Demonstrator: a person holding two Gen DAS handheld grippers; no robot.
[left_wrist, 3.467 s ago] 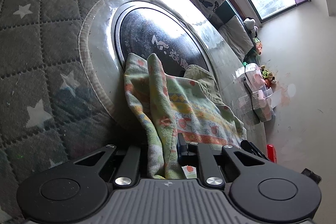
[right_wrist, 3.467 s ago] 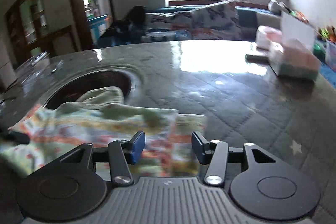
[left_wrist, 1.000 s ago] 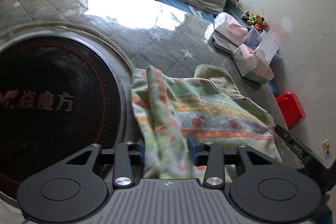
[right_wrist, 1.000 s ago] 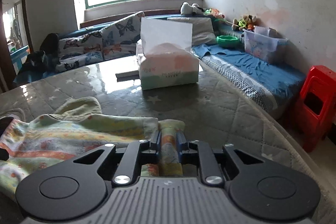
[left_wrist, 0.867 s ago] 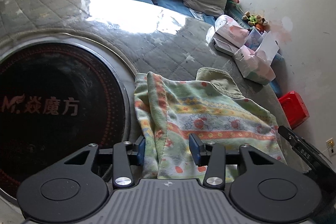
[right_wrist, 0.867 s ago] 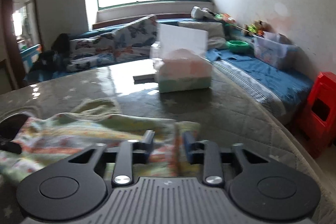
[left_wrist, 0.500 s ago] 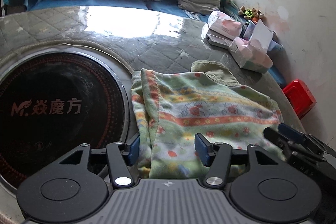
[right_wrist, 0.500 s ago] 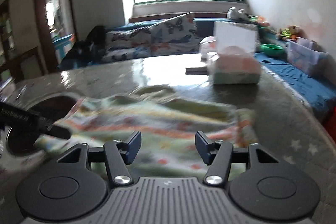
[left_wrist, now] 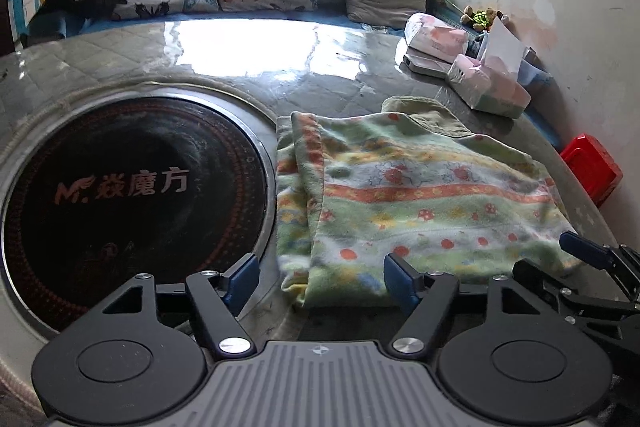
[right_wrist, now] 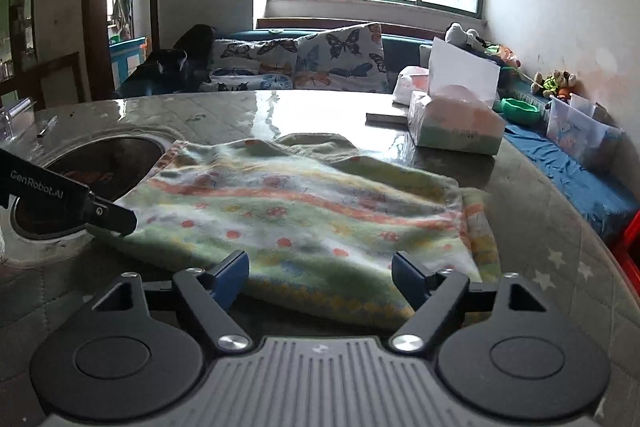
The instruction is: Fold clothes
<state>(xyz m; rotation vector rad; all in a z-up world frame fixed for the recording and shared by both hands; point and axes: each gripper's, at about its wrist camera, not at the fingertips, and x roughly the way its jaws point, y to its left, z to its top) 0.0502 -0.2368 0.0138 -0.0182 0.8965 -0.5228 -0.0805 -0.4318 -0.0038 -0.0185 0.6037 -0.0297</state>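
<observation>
Garment (left_wrist: 420, 195) lies flat on the quilted table (left_wrist: 240, 43), centre-right of the left wrist frame, mid-frame in the right wrist view (right_wrist: 304, 211). It's a fleecy green piece with orange stripes and a mushroom print. I see at least two layers: a doubled edge runs down its left side in the left wrist view, and a lower layer peeks out along the right edge in the right wrist view. A plain olive part sticks out at the far edge, toward the upper right. So I read it as partly folded into a rough rectangle; I can't tell whether more folds are intended. The outline is a bit wavy and the edges aren't squared.

Left gripper (left_wrist: 318, 277): jaws spread wide, nothing between them, near hem of the cloth just ahead of the tips. Right gripper (right_wrist: 320, 277): same, released and empty, sitting at the near edge of the cloth. Neither is pinching fabric.

Around it: black round inset hotplate (left_wrist: 120, 195) at left, cloth edge just beside its rim. Tissue boxes (right_wrist: 456, 123) sit upper right, clear of the garment. Red stool (left_wrist: 592, 167) is at the right edge, off the table.
</observation>
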